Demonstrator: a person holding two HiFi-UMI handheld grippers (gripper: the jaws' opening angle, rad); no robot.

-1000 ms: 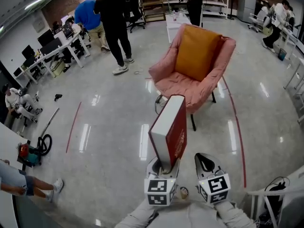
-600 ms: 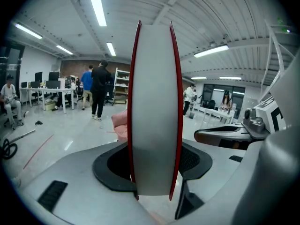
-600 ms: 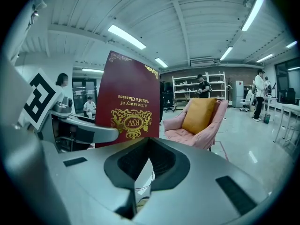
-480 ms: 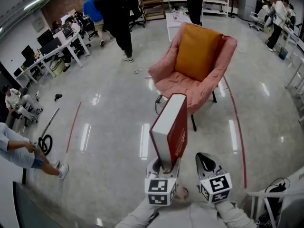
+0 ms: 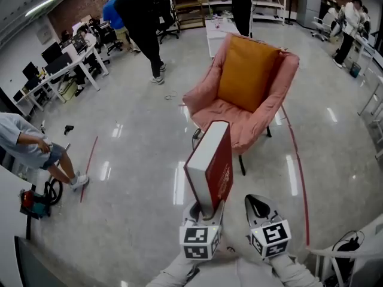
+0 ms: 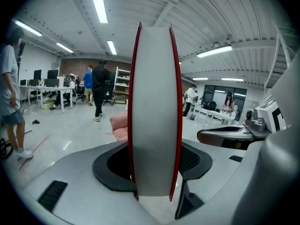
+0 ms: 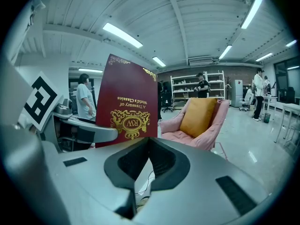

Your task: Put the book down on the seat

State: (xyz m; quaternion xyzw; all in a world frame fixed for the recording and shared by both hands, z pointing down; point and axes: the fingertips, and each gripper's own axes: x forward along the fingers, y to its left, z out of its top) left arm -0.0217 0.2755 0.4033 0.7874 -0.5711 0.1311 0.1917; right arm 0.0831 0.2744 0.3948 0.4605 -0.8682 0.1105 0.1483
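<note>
A thick red book with white page edges stands upright in my left gripper, which is shut on its lower end. In the left gripper view the book's page block fills the gap between the jaws. My right gripper hangs just right of it, shut and empty. From the right gripper view the book's red cover rises at the left, beside the right gripper. The pink armchair with an orange cushion stands a short way ahead, its seat bare.
Shiny grey floor lies between me and the chair, with a red line to its right. Several people stand near desks at the back left, and one person is at the left edge. Shelves stand behind.
The armchair has come slightly nearer in the head view. A person has stepped in at the left edge and the people at the back have shifted. The book and both grippers hold their pose.
</note>
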